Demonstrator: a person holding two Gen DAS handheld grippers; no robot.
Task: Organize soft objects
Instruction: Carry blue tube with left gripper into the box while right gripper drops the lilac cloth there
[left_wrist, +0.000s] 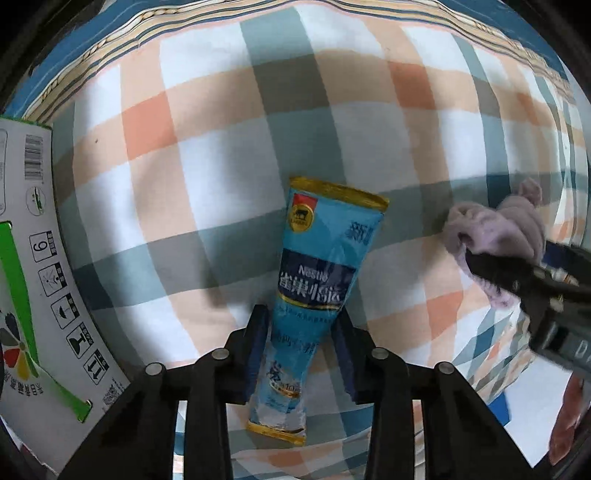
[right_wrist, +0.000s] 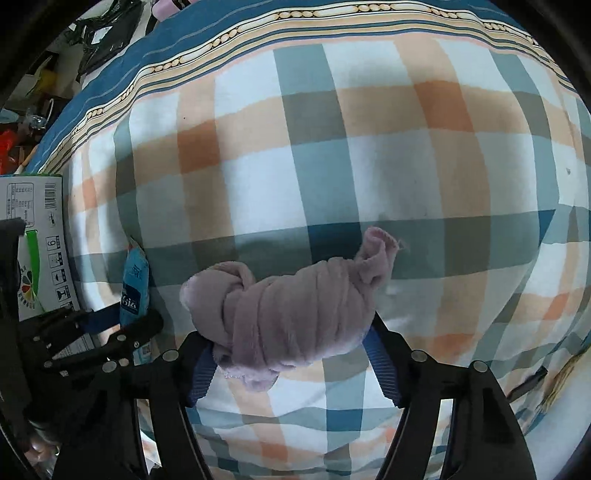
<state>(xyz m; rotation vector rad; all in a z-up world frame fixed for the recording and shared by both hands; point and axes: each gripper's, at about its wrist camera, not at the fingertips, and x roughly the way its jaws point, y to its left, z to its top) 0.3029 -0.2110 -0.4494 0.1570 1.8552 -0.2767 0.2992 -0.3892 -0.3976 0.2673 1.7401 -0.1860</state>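
Plaid bed sheet (left_wrist: 221, 155) carried both targets: left gripper (left_wrist: 301, 347) had narrowed on the blue sachet (left_wrist: 314, 273), long axis running up-frame along its fingers, while right gripper (right_wrist: 291, 354) clamped the purple rolled cloth (right_wrist: 288, 310) lying crosswise, centre-frame.

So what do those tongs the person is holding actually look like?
Both are alike: the left tongs and right tongs have black, angular linkage arms joined with round silver pins, and each finger carries a flat blue pad. No sleeves or cables show.
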